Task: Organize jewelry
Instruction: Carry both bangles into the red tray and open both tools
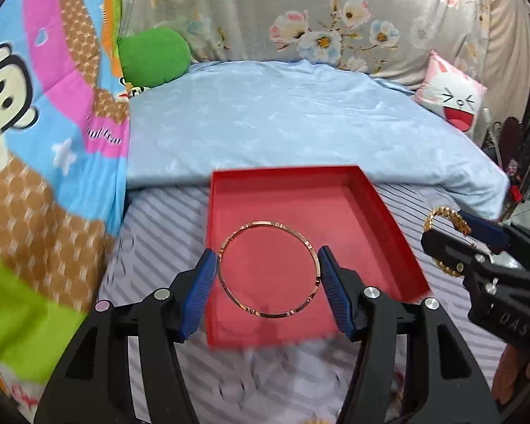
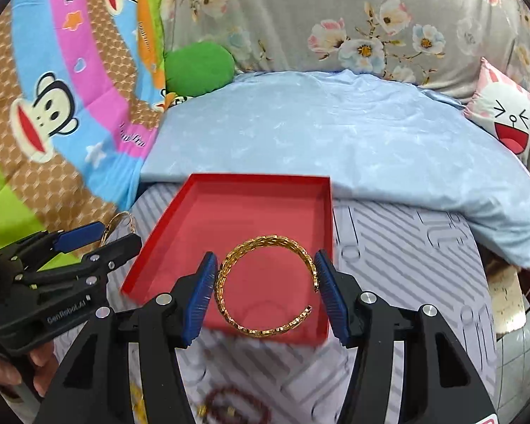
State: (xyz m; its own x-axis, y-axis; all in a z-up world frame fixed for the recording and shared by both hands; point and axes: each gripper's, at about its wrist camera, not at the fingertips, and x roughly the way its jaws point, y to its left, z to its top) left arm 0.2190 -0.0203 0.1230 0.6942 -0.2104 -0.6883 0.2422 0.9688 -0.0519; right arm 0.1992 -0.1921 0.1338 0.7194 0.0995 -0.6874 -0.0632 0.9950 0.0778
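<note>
Bed (image 2: 406,254) under a grey striped sheet. On it: open red box (image 2: 159,247) near the middle, folded pale blue blanket (image 2: 335,123) behind and touching the box, dark red bead bracelet (image 2: 236,406) near the front edge, blurred. Cartoon monkey quilt (image 2: 70,70) along the left.

Your left tongs (image 1: 268,275) carry ribbed blue rubbery pads (image 1: 202,284) on matt black plastic, pinching a thin, polished rose-gold metal bangle (image 1: 268,269). Your right tongs (image 2: 266,279) clamp a textured, glittering yellow-gold woven metal cuff (image 2: 265,286). Beneath, you see a matt red cardboard tray (image 2: 159,247) on striped grey cloth bedding (image 2: 406,265).
</note>
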